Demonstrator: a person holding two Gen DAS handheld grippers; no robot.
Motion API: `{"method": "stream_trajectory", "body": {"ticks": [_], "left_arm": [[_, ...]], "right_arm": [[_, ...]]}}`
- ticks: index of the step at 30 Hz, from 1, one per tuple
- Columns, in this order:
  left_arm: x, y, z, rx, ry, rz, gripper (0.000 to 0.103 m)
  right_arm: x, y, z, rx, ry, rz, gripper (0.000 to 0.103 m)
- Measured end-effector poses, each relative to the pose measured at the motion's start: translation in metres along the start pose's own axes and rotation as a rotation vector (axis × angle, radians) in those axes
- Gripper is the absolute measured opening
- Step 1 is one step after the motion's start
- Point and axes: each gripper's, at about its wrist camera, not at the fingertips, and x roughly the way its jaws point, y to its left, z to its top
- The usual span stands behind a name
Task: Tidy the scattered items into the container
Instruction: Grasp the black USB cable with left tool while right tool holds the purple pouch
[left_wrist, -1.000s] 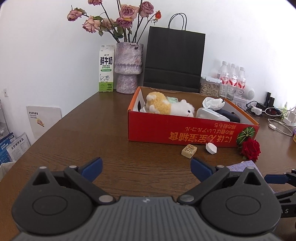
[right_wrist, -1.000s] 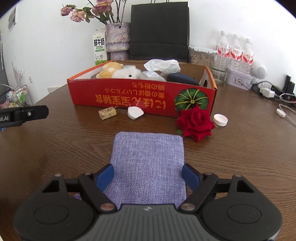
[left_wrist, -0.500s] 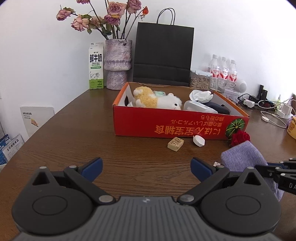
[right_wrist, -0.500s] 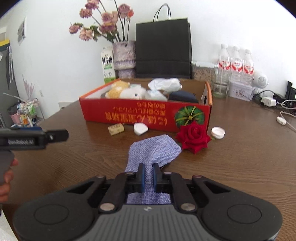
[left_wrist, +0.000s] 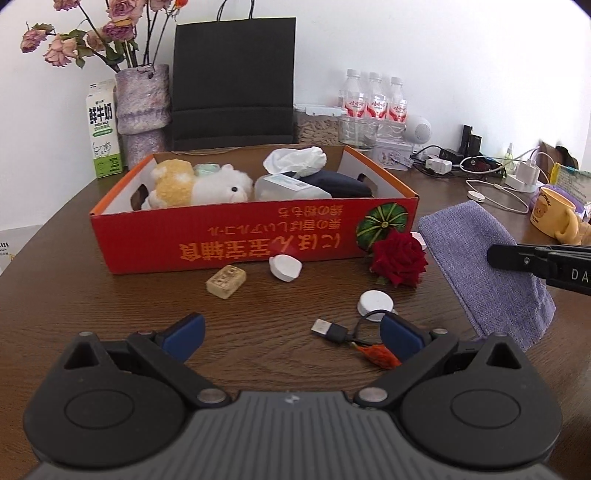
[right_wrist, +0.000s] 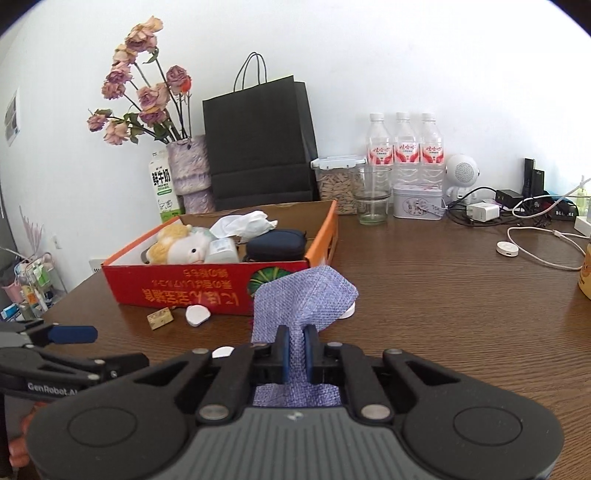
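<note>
Right tongs (right_wrist: 295, 349): pinched tight on the purple cloth (right_wrist: 301, 301), gripping a bunched fold near one end; the rest fans out ahead of the pads and hangs clear of the tabletop (right_wrist: 443, 295).
Cloth to container: the red box (right_wrist: 207, 286) lies at about 11 o'clock from the right tongs, near, with its open top higher than the cloth's far edge as this camera sees it.
Box long axis: runs roughly 9 to 3 o'clock in the left view, its printed long wall facing both tongs.
Free space in box: plush toy (left_wrist: 199, 184), tissue pack (left_wrist: 291, 186) and dark pouch (left_wrist: 340, 186) fill much of it; whether a flat gap remains for the cloth is hard to judge from this angle.
Left tongs (left_wrist: 291, 334): spread wide, holding nothing, pads not touching anything.
Nearest to left tongs: USB cable (left_wrist: 332, 330) and a white cap (left_wrist: 375, 301) at about 1 o'clock, very close; tan block (left_wrist: 226, 280) at 11 o'clock, white piece (left_wrist: 285, 266) at 12 o'clock, red rose (left_wrist: 399, 258) at 1 o'clock, all by the box wall.
Nearer hand: the right, since it already carries the cloth; the coming move probably calls for lifting it over the near wall.
</note>
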Motion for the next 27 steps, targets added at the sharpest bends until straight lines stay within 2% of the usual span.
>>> {"method": "stream_trajectory", "body": {"ticks": [7,10,14,17,21,27], "left_arm": [[0.029,-0.028,0.005,0.048,0.083,-0.014,0.103],[0.042,-0.036,0.006,0.043,0.126,-0.017,0.103],[0.051,-0.039,0.008,0.012,0.147,-0.013,0.103],[0.053,-0.043,0.007,0.021,0.149,-0.018,0.095],[0.05,-0.047,0.008,0.04,0.128,-0.004,0.067],[0.048,-0.046,0.008,0.031,0.115,-0.01,0.058]], "right_arm": [[0.009,-0.02,-0.008,0.016,0.023,0.013,0.007],[0.012,-0.024,-0.01,0.022,0.027,0.026,0.007],[0.016,-0.031,-0.013,0.041,0.031,0.042,0.007],[0.02,-0.034,-0.015,0.057,0.038,0.053,0.007],[0.024,-0.034,-0.017,0.063,0.05,0.067,0.008],[0.024,-0.032,-0.02,0.052,0.049,0.076,0.008]]}}
